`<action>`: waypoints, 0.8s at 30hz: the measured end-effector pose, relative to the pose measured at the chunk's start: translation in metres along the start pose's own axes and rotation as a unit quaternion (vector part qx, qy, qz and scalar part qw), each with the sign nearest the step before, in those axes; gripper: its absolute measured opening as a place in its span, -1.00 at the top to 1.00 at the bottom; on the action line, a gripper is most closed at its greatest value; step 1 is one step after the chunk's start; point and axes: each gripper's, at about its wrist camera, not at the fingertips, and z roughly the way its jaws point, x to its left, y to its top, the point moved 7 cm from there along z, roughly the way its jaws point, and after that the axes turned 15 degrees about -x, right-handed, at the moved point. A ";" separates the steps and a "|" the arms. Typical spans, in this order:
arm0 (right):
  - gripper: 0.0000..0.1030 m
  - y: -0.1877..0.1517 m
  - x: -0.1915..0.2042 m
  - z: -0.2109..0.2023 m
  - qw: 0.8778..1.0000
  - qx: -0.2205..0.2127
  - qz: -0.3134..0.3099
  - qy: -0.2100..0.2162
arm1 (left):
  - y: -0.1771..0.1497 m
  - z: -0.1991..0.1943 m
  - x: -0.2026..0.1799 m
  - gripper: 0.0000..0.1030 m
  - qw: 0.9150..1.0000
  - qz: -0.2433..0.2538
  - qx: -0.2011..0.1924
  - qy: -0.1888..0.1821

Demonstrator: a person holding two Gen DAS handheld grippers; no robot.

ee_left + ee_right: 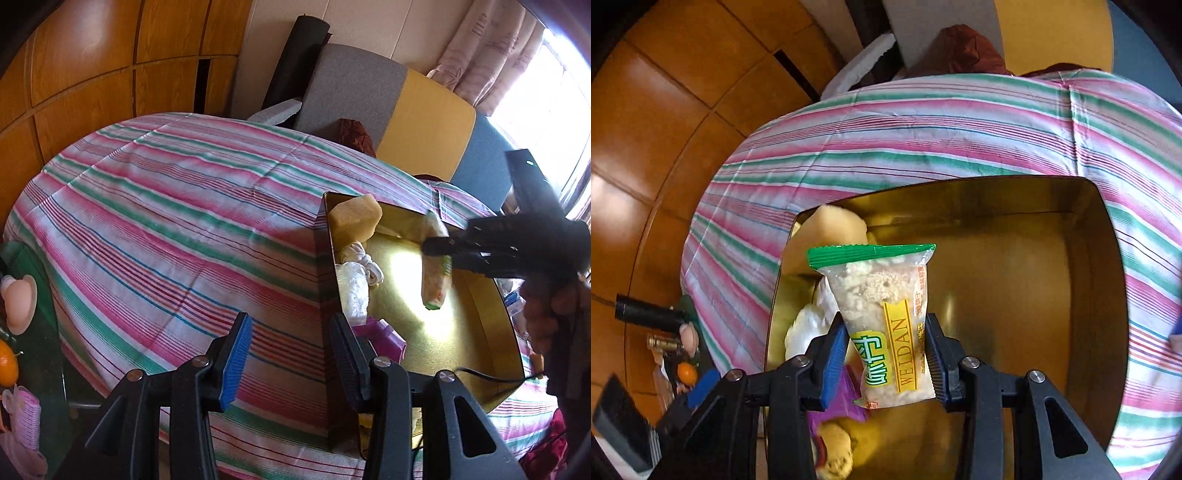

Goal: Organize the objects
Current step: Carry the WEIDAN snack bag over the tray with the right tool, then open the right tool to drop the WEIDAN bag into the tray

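A clear snack packet (pixel 886 325) with a green top seal hangs over the gold tin (pixel 1015 295), pinched between the jaws of the right gripper (pixel 886 354). Sponge (pixel 838 229) and purple wrapper (pixel 380 338) lie inside. The left gripper (pixel 291 363) hovers wide open, holding nothing, above the striped cloth (pixel 166 221).

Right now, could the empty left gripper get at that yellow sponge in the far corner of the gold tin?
Probably yes. The left gripper is open at the gold tin's near edge, and the yellow sponge lies uncovered on top. It would have to pass over the white plastic bag, while the right gripper holds a snack packet nearby.
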 end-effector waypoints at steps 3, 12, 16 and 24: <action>0.21 0.004 0.005 0.021 1.000 0.010 0.007 -0.012 | 0.000 0.001 0.003 0.14 1.000 -0.005 0.001 0.002; 0.20 0.007 -0.001 0.043 0.999 0.008 0.021 -0.029 | -0.003 0.005 0.006 0.14 1.000 -0.008 0.006 0.001; 0.09 0.003 -0.007 0.034 0.999 -0.002 0.021 -0.025 | -0.005 0.004 0.004 0.14 1.000 -0.006 0.006 0.001; -0.35 -0.013 -0.008 0.007 0.999 -0.021 -0.011 -0.023 | 0.000 -0.003 -0.007 0.14 1.000 0.010 -0.005 -0.004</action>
